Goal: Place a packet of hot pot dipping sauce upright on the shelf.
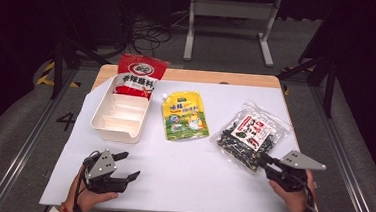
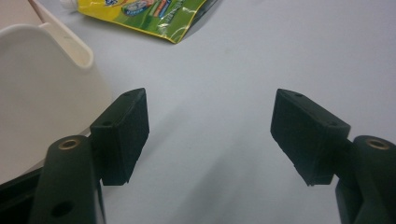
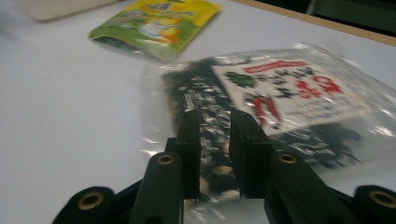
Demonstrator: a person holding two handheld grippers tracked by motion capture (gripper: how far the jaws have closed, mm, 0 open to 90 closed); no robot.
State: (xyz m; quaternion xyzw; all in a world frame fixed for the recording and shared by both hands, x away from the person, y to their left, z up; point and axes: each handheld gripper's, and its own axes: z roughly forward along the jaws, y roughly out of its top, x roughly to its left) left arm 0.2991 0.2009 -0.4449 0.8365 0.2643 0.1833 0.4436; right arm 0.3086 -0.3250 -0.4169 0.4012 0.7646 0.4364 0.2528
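White sheeting covers the bench (image 1: 181,180), and dark floor with cables lies beyond its far edge.

Nearest the person, the left tongs (image 1: 124,165) hover low over bare sheet with their jaws spread wide and nothing between them. Just ahead of them and a little to their left stands the tray (image 1: 120,112), empty in its compartments; in the left gripper view its white wall (image 2: 42,93) rises close beside the left jaw without touching it.

The right tongs (image 1: 264,160) sit at the near corner of the seaweed bag (image 1: 252,133). In the right gripper view their jaws stand narrow, a slim gap apart, with the clear film and dark contents of the bag (image 3: 289,98) between them. That picture is blurred, so I cannot tell if the pads really pinch the film or only straddle it.

The step in hand looks like picking up the bag, probably for the tray. To do it well, bite deep enough to catch the film and some of the contents, not just the slippery edge, then lift slowly so the loose bag does not swing or slide out.

Farther out, left of the bag, lies the yellow pouch (image 1: 185,116). A red packet (image 1: 140,72) leans at the tray's far end.
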